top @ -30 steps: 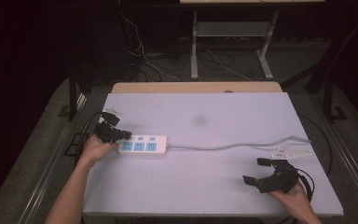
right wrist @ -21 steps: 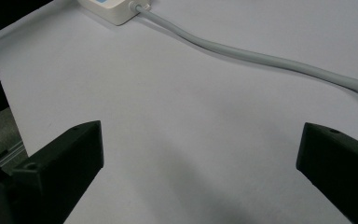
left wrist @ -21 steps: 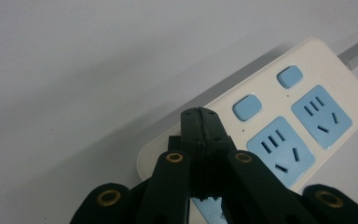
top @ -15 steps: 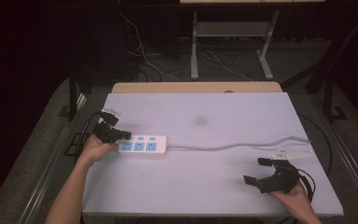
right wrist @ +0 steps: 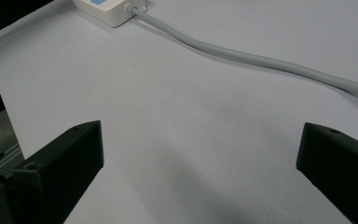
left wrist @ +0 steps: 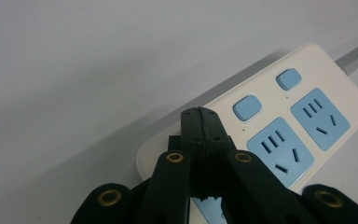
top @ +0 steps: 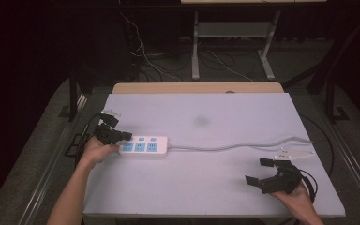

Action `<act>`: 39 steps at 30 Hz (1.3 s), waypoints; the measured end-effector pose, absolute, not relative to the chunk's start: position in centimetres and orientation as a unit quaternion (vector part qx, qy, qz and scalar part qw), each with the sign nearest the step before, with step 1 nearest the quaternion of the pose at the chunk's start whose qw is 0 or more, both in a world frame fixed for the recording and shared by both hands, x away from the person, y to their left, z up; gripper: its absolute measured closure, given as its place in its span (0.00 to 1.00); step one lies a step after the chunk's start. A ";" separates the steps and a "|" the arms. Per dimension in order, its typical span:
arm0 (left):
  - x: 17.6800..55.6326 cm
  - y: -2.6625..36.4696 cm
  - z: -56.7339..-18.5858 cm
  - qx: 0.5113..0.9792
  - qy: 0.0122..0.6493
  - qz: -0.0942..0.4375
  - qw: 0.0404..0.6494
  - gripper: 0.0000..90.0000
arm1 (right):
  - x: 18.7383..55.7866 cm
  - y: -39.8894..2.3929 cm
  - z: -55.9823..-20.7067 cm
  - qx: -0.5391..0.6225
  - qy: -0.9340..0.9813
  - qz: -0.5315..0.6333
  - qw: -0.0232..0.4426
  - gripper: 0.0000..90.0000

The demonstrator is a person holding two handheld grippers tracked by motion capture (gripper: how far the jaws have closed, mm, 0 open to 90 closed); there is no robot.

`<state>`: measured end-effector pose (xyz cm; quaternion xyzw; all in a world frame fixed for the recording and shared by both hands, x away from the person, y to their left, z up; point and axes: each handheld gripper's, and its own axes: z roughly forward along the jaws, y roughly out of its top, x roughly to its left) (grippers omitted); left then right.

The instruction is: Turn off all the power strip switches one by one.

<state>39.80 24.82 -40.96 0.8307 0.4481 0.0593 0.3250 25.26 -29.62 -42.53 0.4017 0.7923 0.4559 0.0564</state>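
A white power strip (top: 143,146) with blue sockets and two blue switches lies at the left of the white table (top: 206,192). Its grey cable (top: 234,146) runs right across the table. My left gripper (top: 125,137) is shut, its tips pressed together over the strip's left end; in the left gripper view the joined tips (left wrist: 199,113) sit above the strip (left wrist: 284,121) beside a switch. My right gripper (top: 255,171) stands open near the front right corner with nothing between its jaws. The right gripper view has the open gripper (right wrist: 200,135) facing the cable (right wrist: 261,58) and the strip's end (right wrist: 107,11).
A faint dark smudge (top: 200,122) marks the table's middle. A wooden edge (top: 197,87) borders the back of the table. Beyond it are a metal stand (top: 195,42) and loose cables (top: 145,56) on the floor.
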 end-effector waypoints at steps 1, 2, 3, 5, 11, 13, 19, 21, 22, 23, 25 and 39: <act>39.8 24.8 -41.0 0.831 0.448 0.061 0.326 0.99 | 25.3 -29.6 -42.5 0.401 0.793 0.456 0.057 0.00; 39.7 24.8 -41.0 0.830 0.448 0.062 0.327 0.99 | 25.3 -29.6 -42.5 0.401 0.792 0.456 0.056 0.00; 39.7 24.8 -41.0 0.829 0.450 0.063 0.328 0.99 | 25.3 -29.6 -42.5 0.401 0.792 0.456 0.056 0.00; 39.7 24.8 -41.0 0.829 0.450 0.064 0.327 0.99 | 25.3 -29.6 -42.5 0.402 0.792 0.456 0.057 0.00; 39.6 24.6 -40.5 0.821 0.458 0.074 0.332 0.99 | 25.2 -29.7 -42.4 0.403 0.790 0.458 0.057 0.00; 39.6 24.7 -40.3 0.821 0.458 0.078 0.332 0.99 | 25.2 -29.7 -42.4 0.403 0.790 0.459 0.057 0.00; 39.0 25.7 -39.0 0.802 0.458 0.089 0.373 0.99 | 25.2 -29.9 -42.4 0.405 0.788 0.460 0.058 0.00; 38.7 25.9 -38.6 0.796 0.461 0.095 0.381 0.99 | 25.3 -29.9 -42.4 0.405 0.788 0.460 0.059 0.00; 38.5 26.0 -38.4 0.793 0.462 0.100 0.385 0.99 | 25.3 -29.9 -42.4 0.405 0.788 0.460 0.059 0.00; 38.3 26.0 -38.2 0.791 0.462 0.107 0.387 0.96 | 25.2 -29.9 -42.4 0.405 0.788 0.461 0.059 0.00; 37.9 26.1 -37.8 0.786 0.459 0.111 0.398 0.91 | 25.2 -30.0 -42.3 0.405 0.787 0.461 0.060 0.00; 34.4 24.9 -36.1 0.774 0.438 0.105 0.446 0.23 | 25.1 -30.1 -42.1 0.405 0.785 0.465 0.062 0.00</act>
